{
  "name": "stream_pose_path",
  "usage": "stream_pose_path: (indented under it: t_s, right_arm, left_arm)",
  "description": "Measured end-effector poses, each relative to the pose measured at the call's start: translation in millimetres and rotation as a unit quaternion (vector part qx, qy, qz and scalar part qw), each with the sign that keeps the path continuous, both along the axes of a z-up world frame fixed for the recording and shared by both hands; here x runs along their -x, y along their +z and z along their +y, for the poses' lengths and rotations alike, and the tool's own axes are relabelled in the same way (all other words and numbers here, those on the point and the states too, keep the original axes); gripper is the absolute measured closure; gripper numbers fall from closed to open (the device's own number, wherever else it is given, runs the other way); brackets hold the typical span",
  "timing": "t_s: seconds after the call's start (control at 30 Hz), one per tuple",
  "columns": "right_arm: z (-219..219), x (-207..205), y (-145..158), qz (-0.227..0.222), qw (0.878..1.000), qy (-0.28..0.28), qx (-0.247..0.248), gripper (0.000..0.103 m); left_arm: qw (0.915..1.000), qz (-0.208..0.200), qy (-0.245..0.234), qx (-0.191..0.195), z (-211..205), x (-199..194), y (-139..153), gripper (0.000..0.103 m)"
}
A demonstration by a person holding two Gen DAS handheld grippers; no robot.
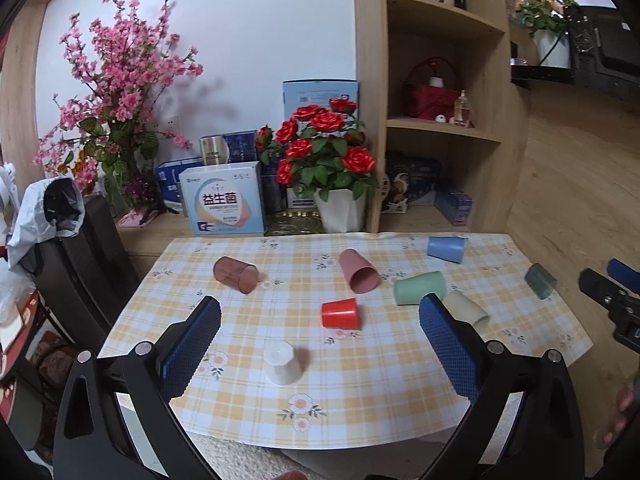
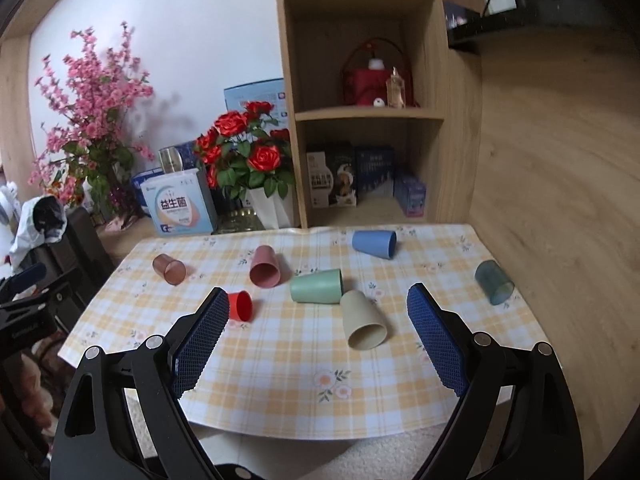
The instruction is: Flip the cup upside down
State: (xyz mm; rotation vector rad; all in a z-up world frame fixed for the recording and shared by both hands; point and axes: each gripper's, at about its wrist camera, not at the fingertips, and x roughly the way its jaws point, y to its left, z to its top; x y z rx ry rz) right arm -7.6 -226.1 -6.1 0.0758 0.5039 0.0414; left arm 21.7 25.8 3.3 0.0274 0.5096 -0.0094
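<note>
Several cups lie on a checked tablecloth (image 1: 360, 392). A white cup (image 1: 282, 362) stands upside down near the front, between the fingers of my open left gripper (image 1: 320, 344). A red cup (image 1: 339, 313) (image 2: 240, 306), pink cup (image 1: 359, 271) (image 2: 265, 267), brown cup (image 1: 236, 274) (image 2: 169, 269), green cup (image 1: 420, 288) (image 2: 317, 286), beige cup (image 1: 468, 309) (image 2: 363, 320), blue cup (image 1: 445, 249) (image 2: 374, 243) and dark teal cup (image 1: 541, 281) (image 2: 494, 282) lie on their sides. My right gripper (image 2: 316, 336) is open and empty above the front of the table, the beige cup between its fingers.
Red roses in a white pot (image 1: 340, 208), pink blossoms (image 1: 116, 92) and boxes (image 1: 224, 200) stand behind the table. A wooden shelf (image 1: 440, 120) rises at the back right. A dark chair with a jacket (image 1: 60, 240) is at the left. The right gripper (image 1: 616, 300) shows at the left wrist view's right edge.
</note>
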Motion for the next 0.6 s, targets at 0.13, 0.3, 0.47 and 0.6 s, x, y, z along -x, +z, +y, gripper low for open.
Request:
stream_pose_path:
  t_s: [0.13,0.3,0.47,0.6]
  right_arm:
    - [3,7,-2,-0.003,1.000,-0.003,0.001,0.016]
    - [-1,9,-5,-0.004,1.000,-0.012,0.000,0.016]
    - [-1,10,-5,-0.009,1.000,-0.015,0.002,0.016]
    - [0,8,-7,-0.005,1.000,-0.014,0.002,0.016]
  left_arm:
    - [0.9998,-0.017,-0.007,-0.009,-11,15,-2,0.006]
    - [0.9990,-0.039,-0.013,-0.019,-18,26,-2,0.006]
    - [0.9993,-0.034,-0.008,-0.009,-15,25,-2,0.006]
    - [0.9993,-0.034,-0.005,-0.012,-14,26,-2,0.006]
